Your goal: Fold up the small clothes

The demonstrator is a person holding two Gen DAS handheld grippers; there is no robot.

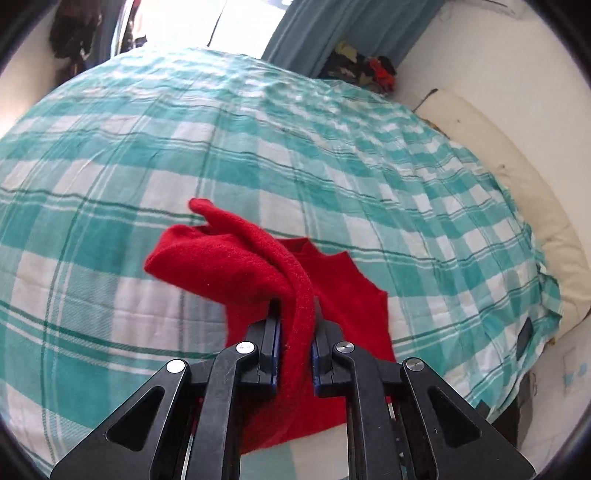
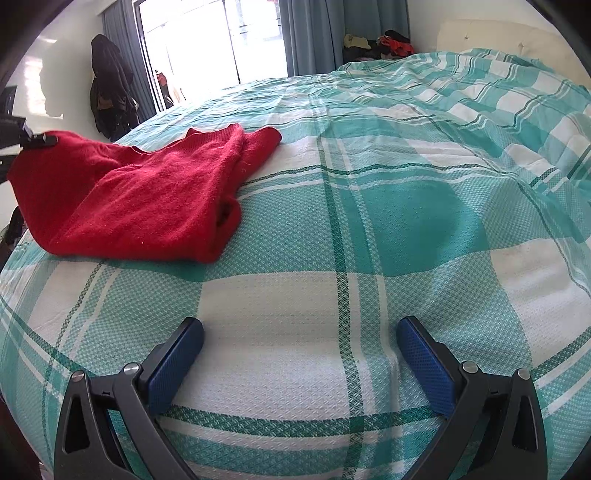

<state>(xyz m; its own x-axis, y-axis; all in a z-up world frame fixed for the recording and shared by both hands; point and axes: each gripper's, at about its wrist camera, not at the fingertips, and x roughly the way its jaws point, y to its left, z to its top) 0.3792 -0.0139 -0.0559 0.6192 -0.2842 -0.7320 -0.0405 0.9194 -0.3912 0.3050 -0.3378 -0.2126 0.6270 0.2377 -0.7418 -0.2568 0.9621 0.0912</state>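
Note:
A small red knit garment (image 1: 236, 258) lies on the teal-and-white checked bedspread (image 1: 332, 166). My left gripper (image 1: 296, 332) is shut on a thick edge of it and lifts that part above the bed, with the rest draped below. In the right wrist view the red garment (image 2: 147, 199) lies at the left, partly folded over itself, and the left gripper (image 2: 37, 142) shows at its far left corner. My right gripper (image 2: 300, 328) is open and empty, low over the bedspread (image 2: 406, 221), well to the right of the garment.
A window with blue curtains (image 2: 314, 33) is behind the bed. A pile of clothes (image 2: 384, 44) sits at the far corner. Dark clothing (image 2: 110, 88) hangs on the left wall. A cream headboard (image 1: 517, 177) runs along the bed's right side.

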